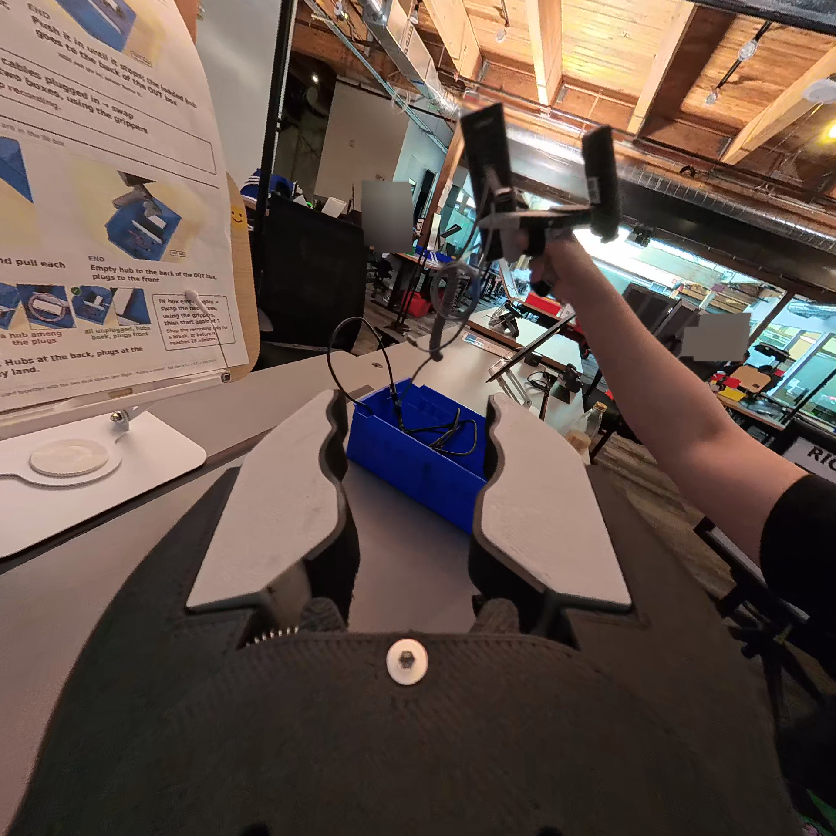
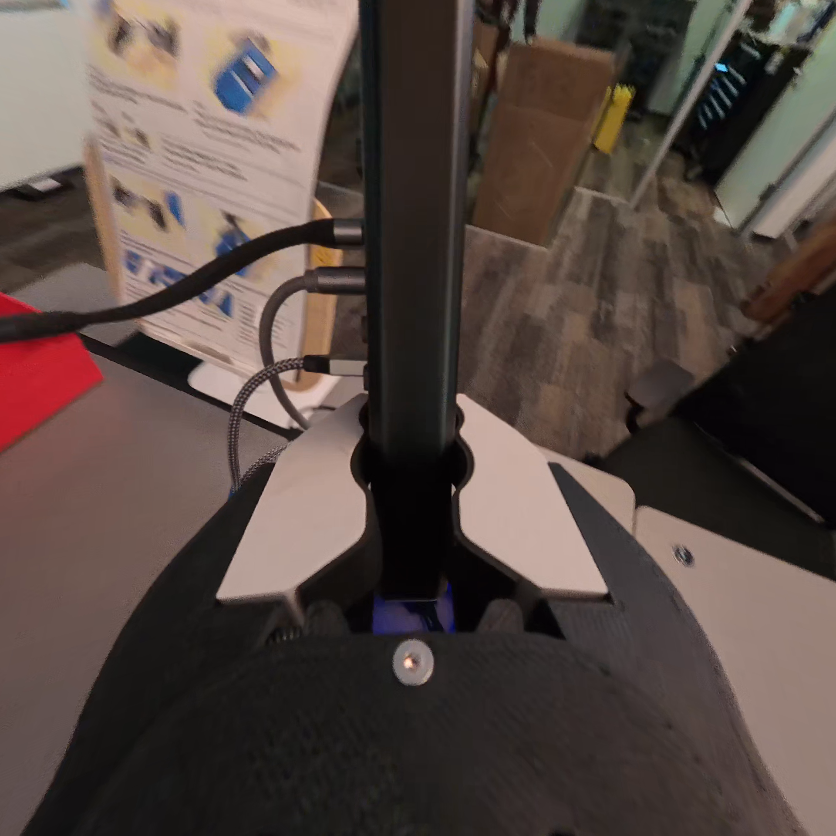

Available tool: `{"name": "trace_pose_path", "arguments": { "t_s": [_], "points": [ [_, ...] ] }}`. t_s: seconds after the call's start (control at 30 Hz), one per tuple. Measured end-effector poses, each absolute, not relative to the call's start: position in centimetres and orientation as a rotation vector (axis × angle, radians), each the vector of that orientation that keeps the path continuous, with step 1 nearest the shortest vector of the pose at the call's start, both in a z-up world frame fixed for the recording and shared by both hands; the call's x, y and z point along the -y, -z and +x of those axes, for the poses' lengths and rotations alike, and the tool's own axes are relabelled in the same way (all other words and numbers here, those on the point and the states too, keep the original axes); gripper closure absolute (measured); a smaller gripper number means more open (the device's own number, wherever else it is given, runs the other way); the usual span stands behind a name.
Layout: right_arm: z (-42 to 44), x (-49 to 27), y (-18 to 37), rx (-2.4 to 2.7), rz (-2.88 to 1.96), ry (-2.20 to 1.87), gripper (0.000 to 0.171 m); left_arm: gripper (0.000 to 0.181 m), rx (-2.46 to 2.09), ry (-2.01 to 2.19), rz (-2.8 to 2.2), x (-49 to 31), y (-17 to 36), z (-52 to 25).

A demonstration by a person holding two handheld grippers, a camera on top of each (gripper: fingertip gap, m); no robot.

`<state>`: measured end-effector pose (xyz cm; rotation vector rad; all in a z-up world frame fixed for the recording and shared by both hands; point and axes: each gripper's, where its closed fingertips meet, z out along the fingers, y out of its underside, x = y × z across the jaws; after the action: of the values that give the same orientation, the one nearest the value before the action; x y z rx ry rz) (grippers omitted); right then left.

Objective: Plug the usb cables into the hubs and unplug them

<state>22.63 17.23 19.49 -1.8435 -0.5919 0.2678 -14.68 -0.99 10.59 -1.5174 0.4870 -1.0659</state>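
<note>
The hub point(image 2: 414, 226), a long dark bar, is clamped at its near end between the right tongs point(image 2: 411, 457), and its long axis runs straight out along the fingers. Three USB cables are seen plugged into its left edge: a black one point(image 2: 190, 285) farthest from the tongs, a grey one point(image 2: 289, 298) in the middle, and a braided one point(image 2: 253, 389) nearest them. In the left wrist view the hub point(image 1: 486, 176) is held high above the blue bin point(image 1: 407, 457), with cables hanging from it down into the bin. The left tongs point(image 1: 411, 434) are held apart with nothing between them, low over the tabletop point(image 1: 407, 565), the bin just beyond their tips. The hub therefore lies up and to the right of the left tongs, which are judged the free pair for pulling a plug.

An instruction sheet point(image 1: 104, 203) on a white stand is set left of the bin; it bears printed text and photographs, which are not repeated here. A small label on the right tongs is too blurred to be read. A red block point(image 2: 36, 366) lies left of the hub.
</note>
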Motion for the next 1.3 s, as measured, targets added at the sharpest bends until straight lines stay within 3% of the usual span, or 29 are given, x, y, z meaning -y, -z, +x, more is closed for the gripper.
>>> {"name": "trace_pose_path", "arguments": {
  "t_s": [0.37,0.5,0.7,0.83,1.03,1.3],
  "points": [
    [25.2,-16.9,2.7,0.822,-2.157,-0.158,0.140,0.123,-0.529,1.054,-1.569,0.8,-9.6,-12.9],
    [24.7,-16.1,7.9,0.910,-2.209,-0.250,0.140,0.124,-0.554,1.048,-1.584,0.7,-9.2,-11.8],
    [25.3,-14.6,11.5,1.040,-2.292,-0.312,0.140,0.125,-0.601,1.054,-1.624,0.5,-8.1,-9.8],
    [27.4,-14.7,13.9,1.045,-2.429,-0.059,0.138,0.125,-0.642,1.045,-1.661,0.2,-7.1,-8.4],
    [28.6,-14.3,11.5,0.919,-2.337,0.147,0.129,0.120,-0.632,1.009,-1.709,-0.4,-6.0,-8.1],
    [30.2,-9.7,6.2,0.798,-2.155,0.117,0.132,0.121,-0.603,0.977,-1.619,1.1,-8.8,-8.7]
  ]
}}
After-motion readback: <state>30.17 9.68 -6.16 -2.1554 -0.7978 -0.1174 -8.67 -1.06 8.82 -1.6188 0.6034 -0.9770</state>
